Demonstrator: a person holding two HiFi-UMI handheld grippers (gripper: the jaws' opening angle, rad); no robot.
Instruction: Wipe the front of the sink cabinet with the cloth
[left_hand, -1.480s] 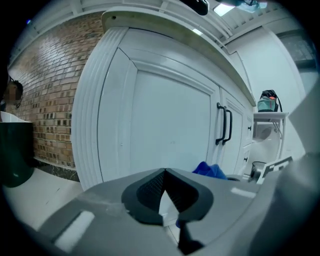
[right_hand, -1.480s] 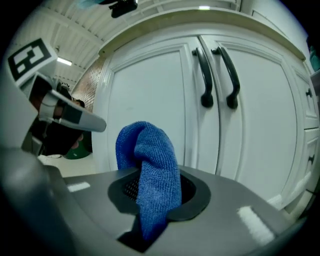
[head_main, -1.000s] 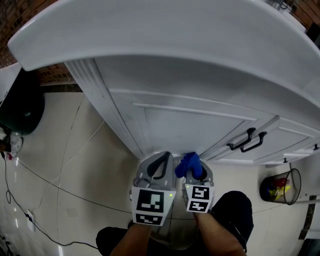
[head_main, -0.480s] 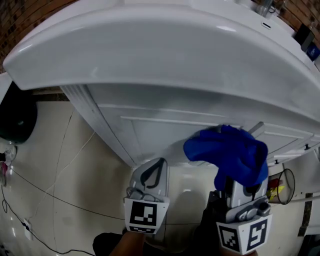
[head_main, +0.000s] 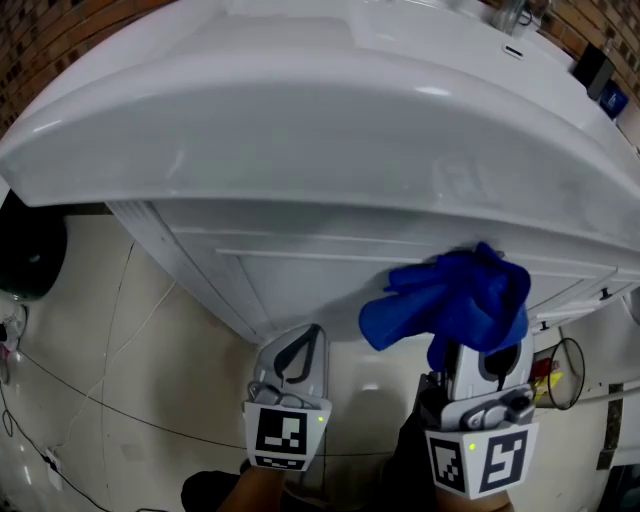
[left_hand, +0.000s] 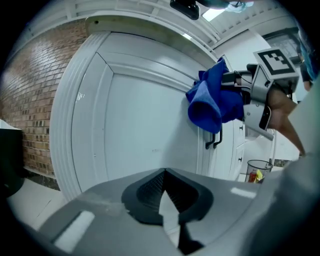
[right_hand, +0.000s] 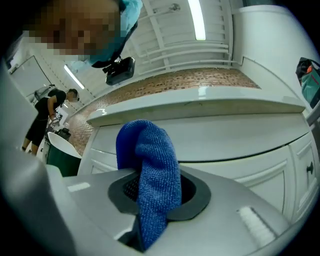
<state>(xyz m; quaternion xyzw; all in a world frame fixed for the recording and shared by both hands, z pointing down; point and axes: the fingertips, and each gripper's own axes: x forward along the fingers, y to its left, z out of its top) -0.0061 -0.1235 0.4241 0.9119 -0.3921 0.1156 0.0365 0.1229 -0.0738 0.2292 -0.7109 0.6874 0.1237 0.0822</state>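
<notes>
Blue microfibre cloth (head_main: 448, 300) is clamped in the closed jaws of our right gripper (head_main: 478, 355), its loose end bunched above them. We hold it up against the top of the white sink cabinet front (head_main: 300, 280), just under the overhanging rim of the sink (head_main: 300, 120), though we cannot tell whether it touches the door. Our left gripper (left_hand: 165, 177) sits lower and to the left, its jaws pressed together on nothing and pointed at the door panel. Off to our right, a wire bin (head_main: 562, 372) on the floor holds something yellow and red.
</notes>
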